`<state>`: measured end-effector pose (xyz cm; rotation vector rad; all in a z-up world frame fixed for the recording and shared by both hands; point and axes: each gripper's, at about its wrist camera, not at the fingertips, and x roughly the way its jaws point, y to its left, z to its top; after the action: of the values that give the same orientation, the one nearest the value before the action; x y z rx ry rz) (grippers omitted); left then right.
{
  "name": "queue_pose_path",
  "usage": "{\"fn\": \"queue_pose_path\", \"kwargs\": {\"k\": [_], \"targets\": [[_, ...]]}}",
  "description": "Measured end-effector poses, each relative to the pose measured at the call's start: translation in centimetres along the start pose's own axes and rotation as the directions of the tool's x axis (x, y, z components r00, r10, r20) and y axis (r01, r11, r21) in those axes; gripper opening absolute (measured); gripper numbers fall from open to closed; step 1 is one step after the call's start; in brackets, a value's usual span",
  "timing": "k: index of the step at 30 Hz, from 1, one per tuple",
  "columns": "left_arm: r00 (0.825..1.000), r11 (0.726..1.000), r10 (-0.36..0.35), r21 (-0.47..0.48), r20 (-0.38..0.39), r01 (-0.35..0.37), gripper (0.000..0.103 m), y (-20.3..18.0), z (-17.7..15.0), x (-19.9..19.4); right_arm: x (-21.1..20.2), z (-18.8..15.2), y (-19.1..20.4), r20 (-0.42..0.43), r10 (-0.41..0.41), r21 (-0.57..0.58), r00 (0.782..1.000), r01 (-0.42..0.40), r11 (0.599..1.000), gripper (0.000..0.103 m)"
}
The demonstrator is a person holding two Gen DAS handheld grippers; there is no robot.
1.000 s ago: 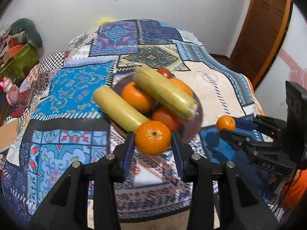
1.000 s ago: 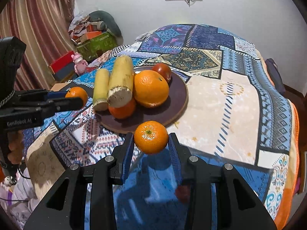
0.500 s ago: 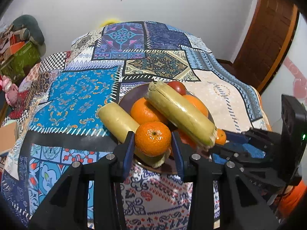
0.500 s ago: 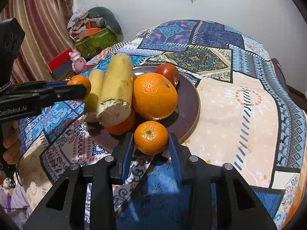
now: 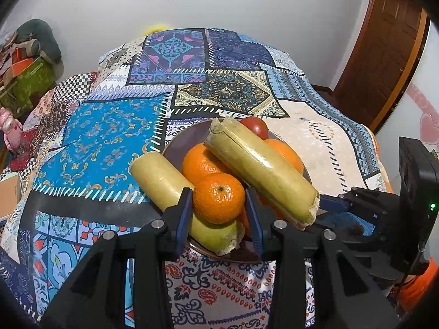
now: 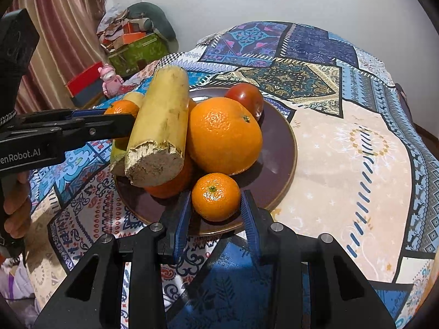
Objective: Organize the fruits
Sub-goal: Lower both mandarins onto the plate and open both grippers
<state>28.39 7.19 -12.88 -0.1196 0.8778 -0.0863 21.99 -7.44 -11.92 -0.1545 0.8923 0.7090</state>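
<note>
Both grippers have moved in over the dark round plate (image 6: 282,148) since a second ago. The left gripper (image 5: 218,213) clamps a dimpled mandarin (image 5: 218,198) above two fibrous yellow cane stalks (image 5: 260,170), and the right gripper (image 6: 216,211) pinches a second mandarin (image 6: 216,196) at the plate's near rim. Also piled there are two visible smooth oranges (image 6: 223,135) and one glossy tomato (image 6: 245,98), on the patchwork cloth (image 6: 343,150).

Orange mandarin (image 6: 216,196), perhaps maroon plate (image 6: 285,148)

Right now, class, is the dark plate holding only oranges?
No: the plate also holds a red tomato and a pale yellow stalk lying across the oranges.
</note>
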Motion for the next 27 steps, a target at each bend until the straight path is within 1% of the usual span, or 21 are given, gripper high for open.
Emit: {"fn": "queue_pose_path", "kwargs": {"k": [3, 9, 12, 14, 16, 22, 27], "targets": [[1.000, 1.000, -0.004, 0.003, 0.000, 0.004, 0.038, -0.1, 0.0, 0.2, 0.2, 0.0, 0.0, -0.003, 0.001, 0.000, 1.000, -0.001, 1.000, 0.034], [1.000, 1.000, 0.023, 0.017, 0.020, -0.023, 0.038, -0.6, -0.2, 0.2, 0.4, 0.1, 0.0, -0.005, 0.000, -0.002, 1.000, 0.000, 1.000, 0.034], [1.000, 1.000, 0.019, 0.010, 0.010, -0.020, 0.040, -0.5, -0.2, 0.4, 0.4, 0.1, 0.1, -0.008, -0.006, -0.005, 1.000, 0.006, 1.000, 0.034], [1.000, 1.000, 0.017, -0.003, 0.009, -0.017, 0.046, -0.3, -0.2, 0.3, 0.4, 0.1, 0.1, -0.009, -0.008, -0.003, 1.000, 0.008, 1.000, 0.034], [1.000, 1.000, 0.021, -0.010, 0.019, -0.021, 0.049, -0.2, -0.3, 0.1, 0.3, 0.2, 0.0, -0.008, -0.004, 0.003, 1.000, 0.004, 1.000, 0.034], [0.999, 0.999, 0.031, 0.010, 0.035, -0.031, 0.050, -0.6, -0.7, -0.9, -0.3, 0.0, -0.1, -0.005, -0.007, 0.011, 1.000, 0.007, 1.000, 0.035], [0.998, 0.999, 0.042, 0.026, 0.042, -0.043, 0.050, -1.0, -1.3, -1.9, -1.7, -0.2, -0.3, 0.008, -0.018, 0.023, 1.000, 0.018, 1.000, 0.035]]}}
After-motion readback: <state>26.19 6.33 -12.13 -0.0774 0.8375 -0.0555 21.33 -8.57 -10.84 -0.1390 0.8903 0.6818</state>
